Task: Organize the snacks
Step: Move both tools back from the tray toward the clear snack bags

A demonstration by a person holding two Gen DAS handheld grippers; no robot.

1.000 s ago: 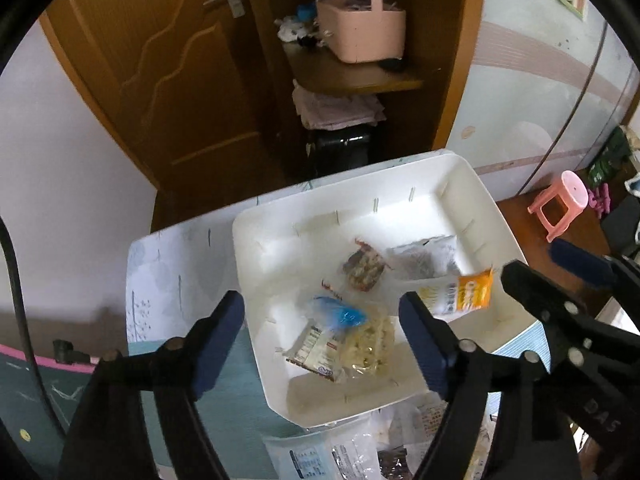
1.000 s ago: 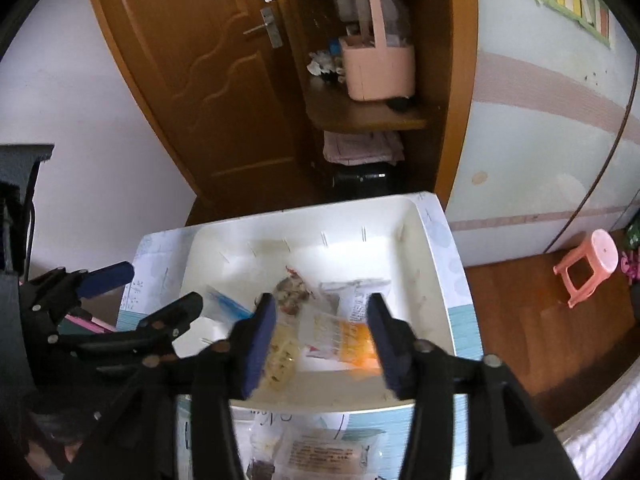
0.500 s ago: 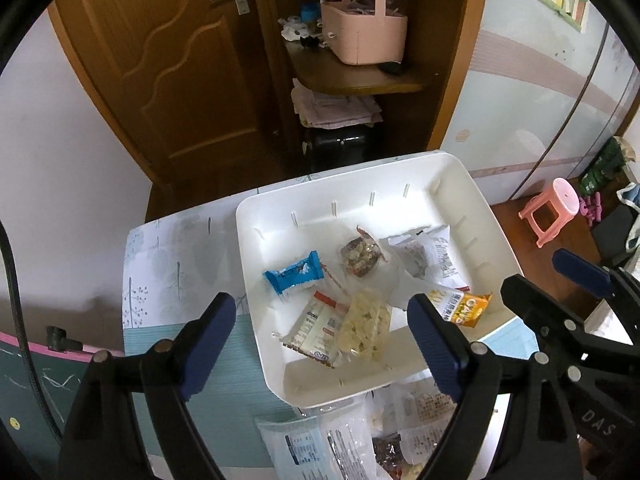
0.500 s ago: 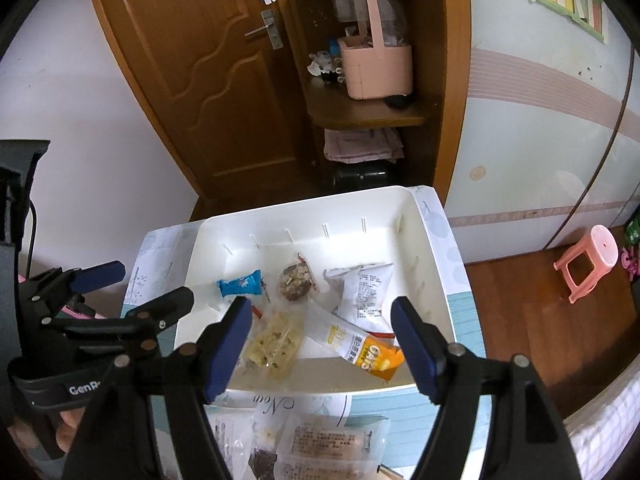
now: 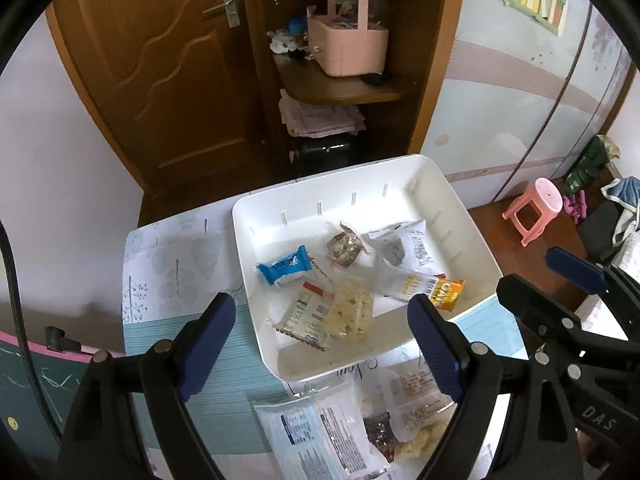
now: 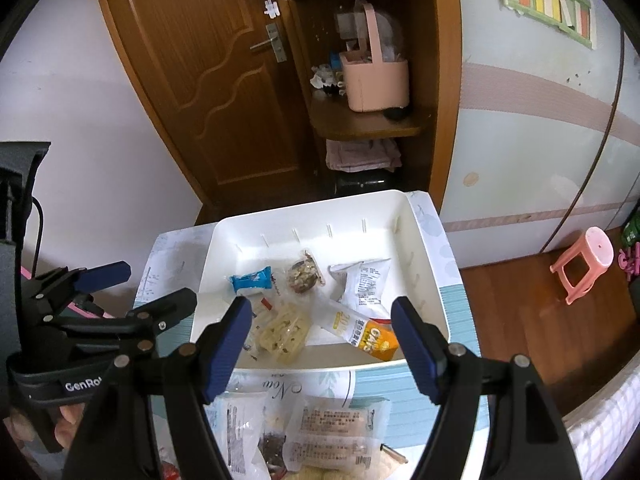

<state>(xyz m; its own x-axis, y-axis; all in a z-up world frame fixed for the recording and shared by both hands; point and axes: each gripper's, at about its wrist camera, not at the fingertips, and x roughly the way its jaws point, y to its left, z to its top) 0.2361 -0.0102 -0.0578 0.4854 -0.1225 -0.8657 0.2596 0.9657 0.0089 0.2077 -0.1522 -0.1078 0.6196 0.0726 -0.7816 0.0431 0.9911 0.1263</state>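
Both grippers [image 5: 320, 328] [image 6: 322, 332] have risen from the tray [image 5: 472, 224], jaws apart and empty; crinkly packets [image 5: 320, 432] on the table [image 5: 228, 392] could slip a shallow pinch.

The right claw [image 6: 320, 344] is held wide apart and empty above the white tray [image 6: 430, 276]. Six snack packets are seen inside, the orange oats packet [image 6: 366, 334] at 5 o'clock against the near wall.
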